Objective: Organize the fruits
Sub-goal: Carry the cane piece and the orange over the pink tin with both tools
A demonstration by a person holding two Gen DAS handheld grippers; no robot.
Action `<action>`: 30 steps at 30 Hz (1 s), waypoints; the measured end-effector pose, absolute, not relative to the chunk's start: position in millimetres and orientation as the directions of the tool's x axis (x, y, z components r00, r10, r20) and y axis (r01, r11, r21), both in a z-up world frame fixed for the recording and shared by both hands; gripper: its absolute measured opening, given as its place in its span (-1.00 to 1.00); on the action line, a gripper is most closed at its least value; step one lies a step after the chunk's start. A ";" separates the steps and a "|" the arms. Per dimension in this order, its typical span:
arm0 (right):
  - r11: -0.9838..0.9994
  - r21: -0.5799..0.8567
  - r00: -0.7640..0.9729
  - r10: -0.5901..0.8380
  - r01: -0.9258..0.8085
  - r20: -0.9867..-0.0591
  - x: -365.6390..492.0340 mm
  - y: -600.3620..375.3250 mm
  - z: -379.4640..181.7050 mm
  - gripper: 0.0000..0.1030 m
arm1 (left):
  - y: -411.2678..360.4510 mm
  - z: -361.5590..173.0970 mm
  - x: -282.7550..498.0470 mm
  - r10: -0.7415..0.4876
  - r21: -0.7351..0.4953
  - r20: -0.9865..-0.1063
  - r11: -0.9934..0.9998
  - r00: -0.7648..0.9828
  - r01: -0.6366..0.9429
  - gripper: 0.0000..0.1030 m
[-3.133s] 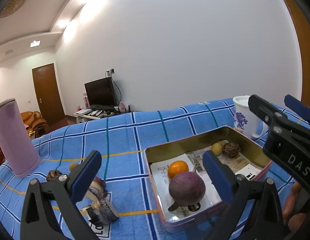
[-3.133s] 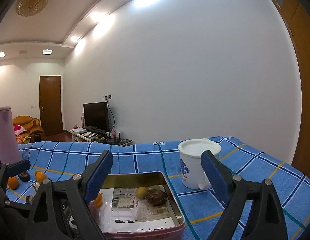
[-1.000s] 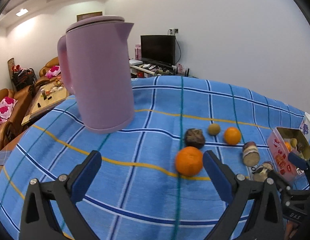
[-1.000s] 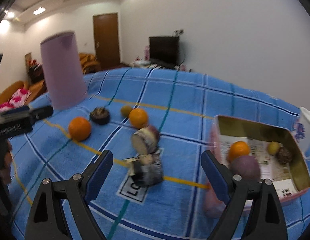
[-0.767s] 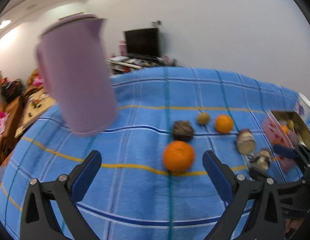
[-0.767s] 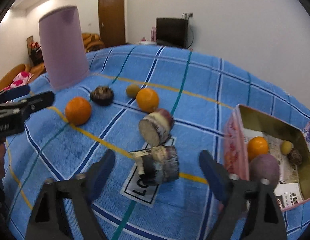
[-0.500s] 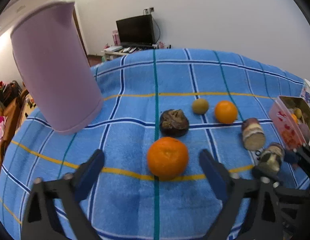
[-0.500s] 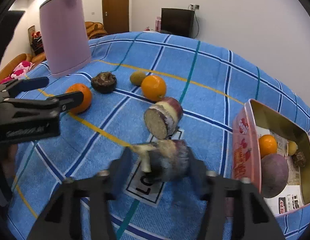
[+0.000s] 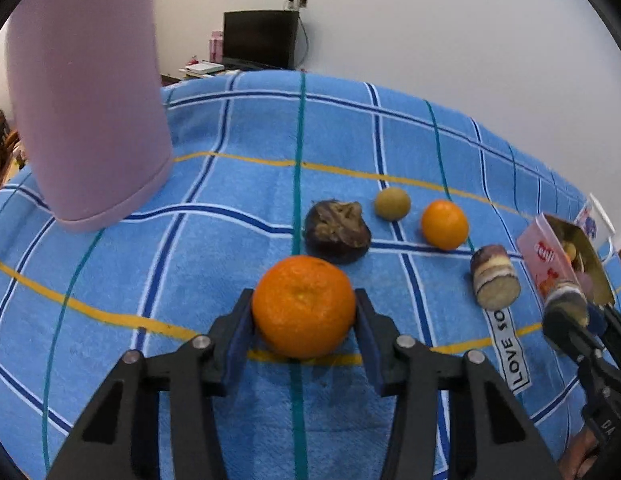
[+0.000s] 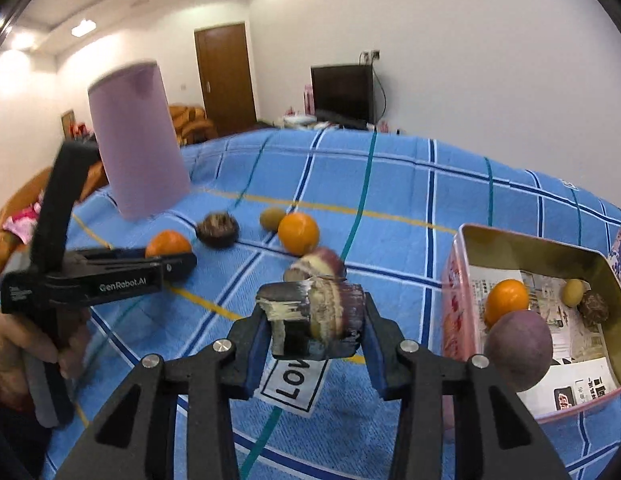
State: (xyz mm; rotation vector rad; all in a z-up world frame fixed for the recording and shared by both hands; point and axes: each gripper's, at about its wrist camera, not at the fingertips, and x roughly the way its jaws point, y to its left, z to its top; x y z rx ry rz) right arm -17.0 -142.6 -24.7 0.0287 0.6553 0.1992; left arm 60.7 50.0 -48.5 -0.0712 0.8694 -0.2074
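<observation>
Partly done, by the look of it: four pieces already in the tin point(image 10: 526, 248) at 3 o'clock; five left outside, among them a small orange point(image 9: 444, 224), a greenish fruit point(image 9: 392, 203) and a dark fruit point(image 9: 337, 230) on the surface point(image 9: 230, 240). Left tool point(image 9: 303, 322) level and low, clenched on the large orange point(image 9: 304, 306) at 12 o'clock; right tool point(image 10: 315, 330) raised, clenched on a cut stub point(image 10: 316, 318), tilted toward the tin.

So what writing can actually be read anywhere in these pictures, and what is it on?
"GenRobot.AI": white letters on the black left gripper.
"LOVE SO": white cloth label on the blue checked cloth, end hidden.
Red logo on the pink metal tin: too blurred.
Printed paper lining in the tin: too small.
</observation>
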 end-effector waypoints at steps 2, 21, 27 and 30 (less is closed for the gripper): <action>0.977 0.112 0.793 0.212 -0.181 -0.572 -20.9 -146.1 -20.6 -0.17 | 52.5 -43.1 54.8 -0.194 -0.143 -0.724 0.981 0.662 0.131 -0.05; 0.995 0.000 0.913 0.089 -0.097 -0.398 -42.9 -150.3 -1.2 -0.16 | 5.6 -8.1 3.4 -0.095 0.040 -0.502 0.990 0.860 0.133 -0.04; 0.996 -0.030 0.920 0.061 -0.078 -0.386 -44.9 -149.5 -0.9 -0.16 | -5.2 -6.7 -2.2 -0.099 0.049 -0.503 0.989 0.858 0.143 -0.04; 0.996 -0.035 0.921 0.058 -0.078 -0.386 -45.2 -149.7 -0.4 -0.16 | -10.2 -5.5 -4.6 -0.105 0.049 -0.502 0.988 0.859 0.149 -0.04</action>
